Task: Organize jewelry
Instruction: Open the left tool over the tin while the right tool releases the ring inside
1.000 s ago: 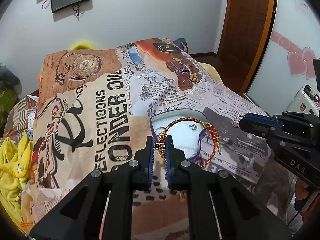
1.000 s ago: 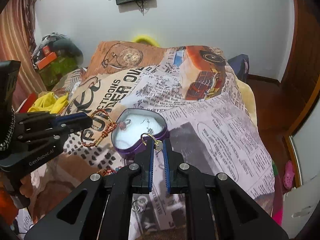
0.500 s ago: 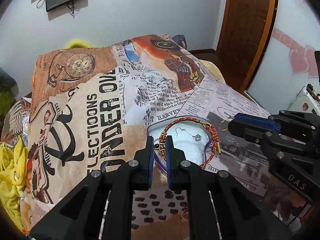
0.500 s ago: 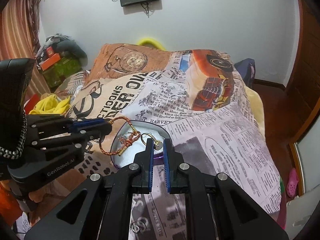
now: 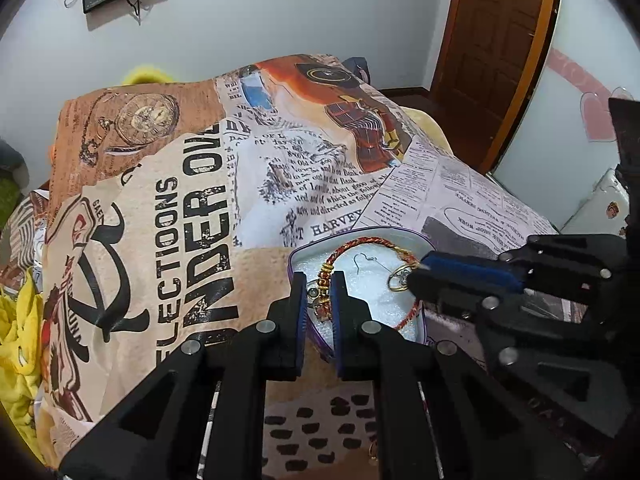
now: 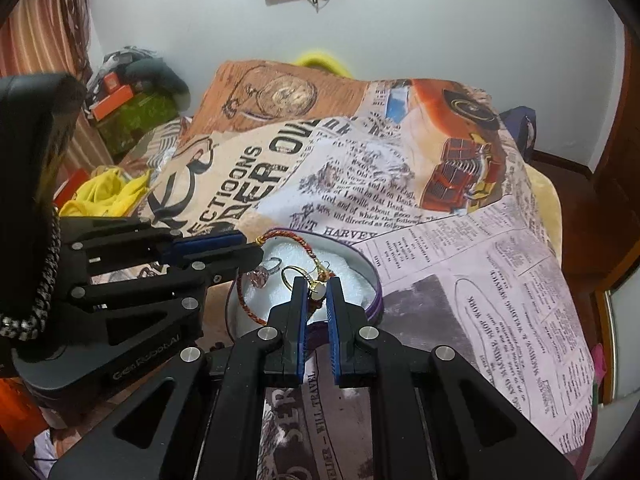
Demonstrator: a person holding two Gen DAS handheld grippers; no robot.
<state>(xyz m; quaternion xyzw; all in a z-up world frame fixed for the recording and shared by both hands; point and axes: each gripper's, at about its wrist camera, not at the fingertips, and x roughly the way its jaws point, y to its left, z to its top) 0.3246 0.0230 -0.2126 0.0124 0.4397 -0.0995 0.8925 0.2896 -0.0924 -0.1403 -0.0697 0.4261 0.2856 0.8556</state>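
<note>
A purple-rimmed round box with white foam lining sits on the printed bedspread; it also shows in the right wrist view. My left gripper is shut on a red and gold braided bracelet, which hangs over the box. My right gripper is shut on a gold ring and holds it over the foam. A silver earring hook lies on the foam. A ring with a pink stone lies in the box near the left fingers.
The bed is covered with a newspaper-print spread. Yellow cloth lies at the left edge. A wooden door stands at the far right. More small jewelry lies on the spread below the grippers.
Both grippers have moved forward and down over the box. The bracelet and the gold ring now hang just above the foam, and the two grippers have come closer together.
</note>
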